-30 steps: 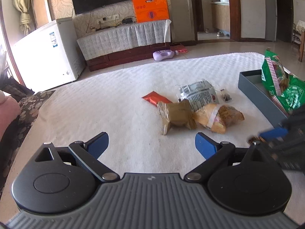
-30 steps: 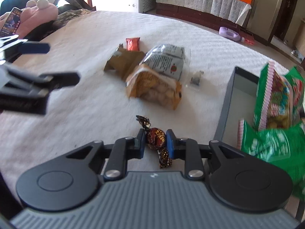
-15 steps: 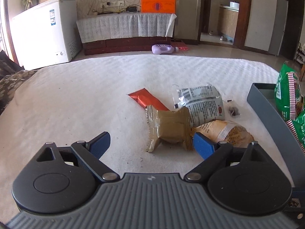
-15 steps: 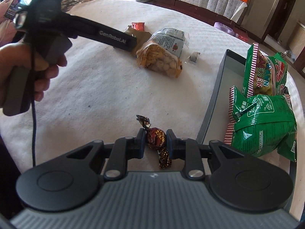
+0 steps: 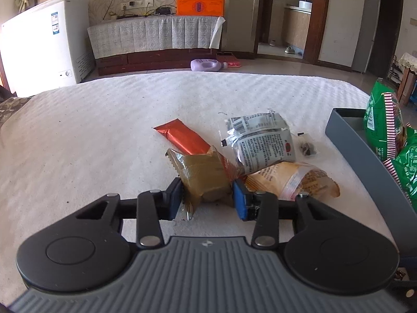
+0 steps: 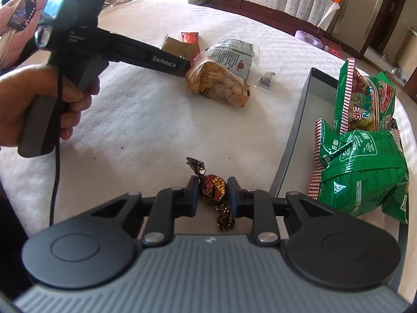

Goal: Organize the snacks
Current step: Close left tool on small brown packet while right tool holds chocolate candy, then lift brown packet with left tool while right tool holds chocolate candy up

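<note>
On the white quilted cloth lies a brown snack packet [image 5: 203, 174], with my left gripper [image 5: 207, 200] around its near end. The jaws are closing and both blue pads touch the packet's sides. Behind it lie a red bar [image 5: 182, 137], a silver printed pouch [image 5: 260, 140] and a yellow bag of puffs [image 5: 292, 180]. My right gripper [image 6: 212, 195] is shut on a dark foil-wrapped candy [image 6: 212, 187], held just left of the grey tray [image 6: 289, 154]. Two green snack bags [image 6: 365, 174] sit in that tray.
A person's hand [image 6: 26, 104] holds the left tool, whose black arm [image 6: 146, 54] reaches across to the snack pile. A small clear sachet [image 6: 265, 79] lies near the tray's far corner. Beyond the table are a white freezer [image 5: 44, 41] and a covered cabinet [image 5: 156, 36].
My left gripper came forward and down to the brown packet, and its wide jaws closed in onto it. The right gripper shifted slightly toward the tray, still holding the candy.
</note>
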The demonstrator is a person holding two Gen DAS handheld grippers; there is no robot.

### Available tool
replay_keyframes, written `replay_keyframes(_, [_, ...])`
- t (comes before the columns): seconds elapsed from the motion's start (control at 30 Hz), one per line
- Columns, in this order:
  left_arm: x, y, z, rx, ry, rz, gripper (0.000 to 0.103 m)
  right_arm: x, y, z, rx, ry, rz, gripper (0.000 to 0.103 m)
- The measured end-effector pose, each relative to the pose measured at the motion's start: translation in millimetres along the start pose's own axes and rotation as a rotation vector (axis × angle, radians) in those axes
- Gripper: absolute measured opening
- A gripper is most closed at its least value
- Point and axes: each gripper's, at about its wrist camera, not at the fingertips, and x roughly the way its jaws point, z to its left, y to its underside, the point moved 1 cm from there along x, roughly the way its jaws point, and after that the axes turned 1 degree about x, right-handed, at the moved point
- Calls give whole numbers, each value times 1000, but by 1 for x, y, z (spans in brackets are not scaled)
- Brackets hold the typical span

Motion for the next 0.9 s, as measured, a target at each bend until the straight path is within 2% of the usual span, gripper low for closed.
replay_keyframes(0.2, [-10, 2, 0, 22, -40, -20, 45, -2, 2, 4, 1, 6, -10, 27])
replay_keyframes(0.5, [-45, 7, 0, 56, -99, -108, 45, -10, 2, 20, 12, -14, -41, 27])
replay_keyframes(0.9, [-75, 18, -7, 61, -136, -121, 45, -29, 14, 36, 46, -47, -83, 27])
